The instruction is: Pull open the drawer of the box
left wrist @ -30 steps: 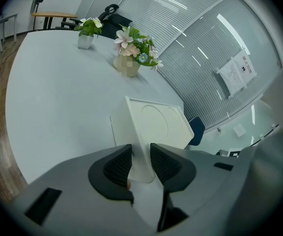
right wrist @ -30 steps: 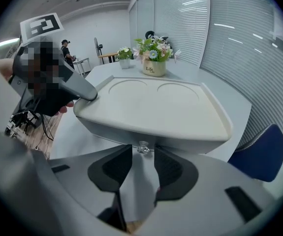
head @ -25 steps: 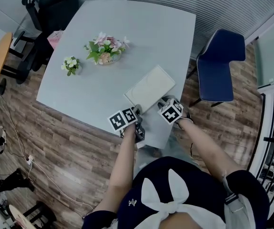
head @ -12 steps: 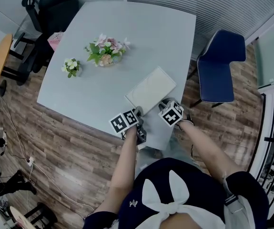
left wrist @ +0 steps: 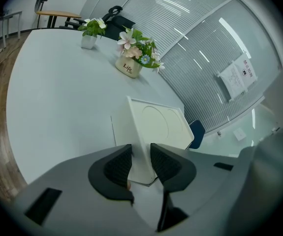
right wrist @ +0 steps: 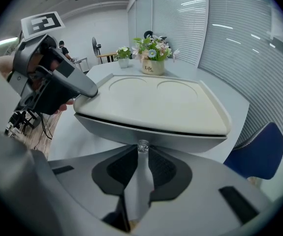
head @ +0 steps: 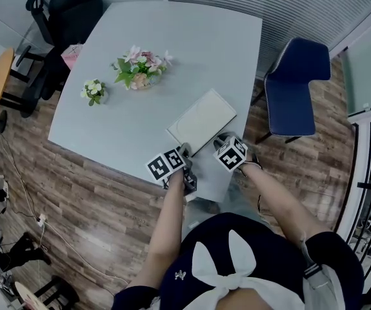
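A flat white box [head: 203,119] lies near the front right corner of the grey table [head: 127,128]. My left gripper [head: 184,150] is shut on the box's near left corner, and in the left gripper view its pads [left wrist: 116,165] press both sides of the box [left wrist: 156,124] edge. My right gripper [right wrist: 140,163] sits at the drawer front, where a small clear knob [right wrist: 142,146] stands between its pads. Its jaws have just been closing and now grip the knob. The drawer [right wrist: 146,132] looks closed, with a thin dark seam under the lid.
A flower pot [head: 140,70] and a small white plant pot [head: 95,89] stand farther back on the table. A blue chair [head: 298,86] is to the right and a black chair [head: 69,11] at the far left corner. The table edge runs just below the grippers.
Only the head view has shifted slightly. Both grippers and the box stay where they were.
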`<state>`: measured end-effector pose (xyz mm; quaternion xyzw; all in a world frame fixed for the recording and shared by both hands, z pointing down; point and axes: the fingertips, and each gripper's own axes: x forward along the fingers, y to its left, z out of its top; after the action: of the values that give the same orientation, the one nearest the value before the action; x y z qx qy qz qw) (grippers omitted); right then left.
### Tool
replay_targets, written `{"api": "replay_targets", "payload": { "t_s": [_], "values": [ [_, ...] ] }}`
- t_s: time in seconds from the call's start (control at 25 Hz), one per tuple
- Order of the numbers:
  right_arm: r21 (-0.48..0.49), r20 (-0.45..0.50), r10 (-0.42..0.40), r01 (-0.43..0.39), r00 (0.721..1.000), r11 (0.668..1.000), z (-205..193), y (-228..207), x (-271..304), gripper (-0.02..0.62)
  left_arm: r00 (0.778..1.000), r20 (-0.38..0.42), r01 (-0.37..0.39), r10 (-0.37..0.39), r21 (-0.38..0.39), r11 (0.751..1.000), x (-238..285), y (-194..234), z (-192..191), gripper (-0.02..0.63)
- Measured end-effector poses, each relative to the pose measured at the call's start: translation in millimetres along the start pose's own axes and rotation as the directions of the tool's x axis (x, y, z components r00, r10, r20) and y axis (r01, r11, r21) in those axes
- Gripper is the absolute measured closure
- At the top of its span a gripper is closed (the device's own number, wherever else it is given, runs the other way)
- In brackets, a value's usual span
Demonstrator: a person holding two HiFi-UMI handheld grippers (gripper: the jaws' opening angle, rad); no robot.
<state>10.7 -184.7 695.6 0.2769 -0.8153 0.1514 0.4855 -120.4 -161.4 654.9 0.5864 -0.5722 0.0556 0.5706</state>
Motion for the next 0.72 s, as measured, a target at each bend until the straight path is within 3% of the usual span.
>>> {"api": "replay_targets", "payload": {
  "t_s": [0.72],
  "values": [
    [0.000,-0.015,-0.014,0.014,1.000,1.000,-8.0,1.0,-3.7,0.522,1.000,-0.001,0.001,-0.001,-0.008,1.000,0.9,0.4,0.1,0.477]
  ]
}}
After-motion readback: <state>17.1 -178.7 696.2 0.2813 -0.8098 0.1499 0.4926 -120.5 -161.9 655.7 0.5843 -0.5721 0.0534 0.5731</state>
